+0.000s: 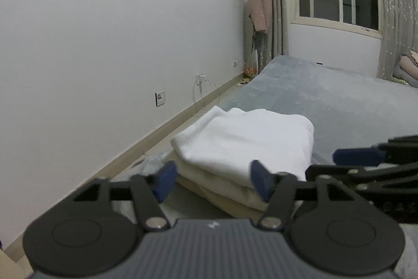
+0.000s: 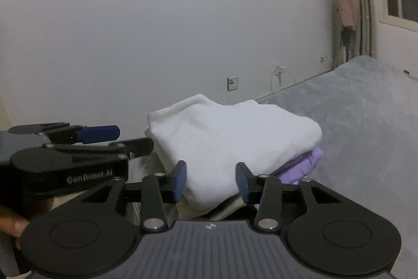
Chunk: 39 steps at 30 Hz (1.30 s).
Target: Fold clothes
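Grey bed [image 1: 339, 106]: folded white garment [image 1: 248, 140] atop stack, seemingly ungripped.

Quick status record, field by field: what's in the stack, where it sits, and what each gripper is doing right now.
top of stack: folded white garment
beneath it: cream garment and purple garment
surface: grey bed cover
left gripper: open, empty, fingers near the stack's edge
right gripper: open, empty, fingers flank the white garment's near edge
contact: cannot tell if the pads touch cloth
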Available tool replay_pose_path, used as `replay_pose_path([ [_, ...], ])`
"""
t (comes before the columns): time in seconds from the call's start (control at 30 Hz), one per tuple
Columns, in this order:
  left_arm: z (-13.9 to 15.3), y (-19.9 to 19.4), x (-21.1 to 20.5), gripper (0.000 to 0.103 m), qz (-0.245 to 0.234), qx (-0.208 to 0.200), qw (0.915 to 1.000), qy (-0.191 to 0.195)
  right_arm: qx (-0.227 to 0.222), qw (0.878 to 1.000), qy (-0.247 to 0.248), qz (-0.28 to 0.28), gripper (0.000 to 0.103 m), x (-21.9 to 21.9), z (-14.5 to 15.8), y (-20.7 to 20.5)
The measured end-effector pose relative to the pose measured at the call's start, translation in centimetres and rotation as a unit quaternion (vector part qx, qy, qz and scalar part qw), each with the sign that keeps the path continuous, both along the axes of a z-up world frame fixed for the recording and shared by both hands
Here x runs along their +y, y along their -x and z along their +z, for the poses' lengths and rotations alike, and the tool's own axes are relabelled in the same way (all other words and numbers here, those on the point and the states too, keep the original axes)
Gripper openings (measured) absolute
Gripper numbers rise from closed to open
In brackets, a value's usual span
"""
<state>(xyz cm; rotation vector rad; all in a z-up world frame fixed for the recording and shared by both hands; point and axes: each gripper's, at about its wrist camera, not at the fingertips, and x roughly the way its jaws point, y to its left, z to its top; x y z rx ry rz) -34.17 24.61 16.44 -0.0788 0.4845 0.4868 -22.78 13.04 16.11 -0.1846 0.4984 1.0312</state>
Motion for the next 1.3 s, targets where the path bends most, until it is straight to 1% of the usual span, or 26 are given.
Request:
replay_pose_path([
  [0.03,-0.1,-0.1,-0.3,0.088,0.004,0.002,1.0,0.0,-0.002,1.0,0.002,0.009,0.05,-0.4,0.1,0.0],
  [0.07,-0.3,-0.2,-0.7,0.092,0.012,0.004,0.9999,-0.002,-0.006,1.0,-0.001,0.016,0.055,-0.9,0.1,0.0],
  [0.1,-0.3,-0.2,-1.0,0.098,0.019,0.004,0.9998,-0.004,-0.009,1.0,-0.004,0.023,0.058,-1.4,0.1,0.0],
  [0.13,-0.4,-0.2,-1.4,0.103,0.026,0.004,0.9996,-0.006,-0.012,0.999,-0.007,0.029,0.061,-1.9,0.0,0.0],
  [0.17,-0.5,-0.3,-1.6,0.103,0.03,0.005,0.9995,-0.008,-0.015,0.999,-0.013,0.033,0.067,-2.5,-0.1,-0.1],
  [0.2,-0.6,-0.4,-1.9,0.103,0.033,0.009,0.9994,-0.009,-0.014,0.999,-0.031,0.029,0.073,-3.4,-0.7,-0.3],
  [0.27,-1.1,-0.7,-2.3,0.103,0.042,0.021,0.9989,-0.005,-0.002,0.998,-0.057,0.022,0.099,-4.6,-2.1,-1.0],
  [0.3,-1.5,-0.8,-2.4,0.103,0.048,0.028,0.9985,-0.003,0.006,0.998,-0.067,0.018,0.103,-5.1,-3.0,-1.5],
  [0.33,-1.9,-1.1,-2.6,0.103,0.053,0.034,0.998,-0.001,0.013,0.997,-0.073,0.016,0.103,-5.5,-3.8,-1.8],
  [0.37,-2.2,-1.2,-2.8,0.103,0.058,0.038,0.9976,-0.002,0.012,0.998,-0.062,0.021,0.103,-5.4,-4.2,-2.0],
  [0.47,-3.0,-1.6,-3.4,0.103,0.072,0.047,0.9963,-0.008,-0.019,0.998,-0.023,0.05,0.103,-4.8,-4.7,-1.6],
  [0.5,-3.1,-1.5,-3.5,0.103,0.076,0.047,0.996,-0.01,-0.029,0.998,-0.02,0.049,0.103,-4.7,-4.6,-1.5],
  [0.53,-3.1,-1.5,-3.6,0.103,0.079,0.047,0.9957,-0.01,-0.03,0.998,-0.026,0.046,0.103,-4.9,-4.5,-1.6],
  [0.6,-3.3,-1.5,-3.7,0.103,0.083,0.049,0.9953,-0.012,-0.014,0.998,-0.045,0.039,0.103,-5.4,-4.3,-1.9],
  [0.67,-3.4,-1.4,-4.2,0.103,0.084,0.053,0.9949,-0.021,-0.007,0.998,-0.051,0.036,0.103,-5.7,-4.2,-1.9],
  [0.73,-3.7,-1.3,-4.9,0.103,0.086,0.057,0.9942,-0.031,-0.011,0.998,-0.048,0.035,0.103,-5.8,-4.4,-1.8],
  [0.77,-3.9,-1.3,-5.0,0.103,0.088,0.059,0.994,-0.029,-0.013,0.998,-0.046,0.032,0.103,-5.8,-4.4,-1.7],
  [0.87,-4.5,-1.2,-4.9,0.103,0.087,0.064,0.9941,-0.007,-0.012,0.998,-0.05,0.025,0.103,-5.9,-4.4,-1.8],
  [0.93,-5.1,-1.2,-5.3,0.103,0.082,0.07,0.9941,-0.007,-0.005,0.998,-0.062,0.022,0.103,-5.9,-4.3,-1.9],
  [1.07,-5.6,-1.3,-6.6,0.103,0.069,0.08,0.9934,-0.045,0.0,0.998,-0.064,0.028,0.103,-5.6,-4.5,-1.6],
  [1.13,-5.6,-1.2,-6.7,0.103,0.071,0.078,0.9933,-0.047,-0.004,0.998,-0.06,0.037,0.103,-5.3,-4.6,-1.2],
  [1.3,-5.7,-1.2,-6.2,0.103,0.08,0.08,0.993,-0.032,-0.005,0.997,-0.063,0.037,0.103,-5.1,-4.7,-0.8],
])
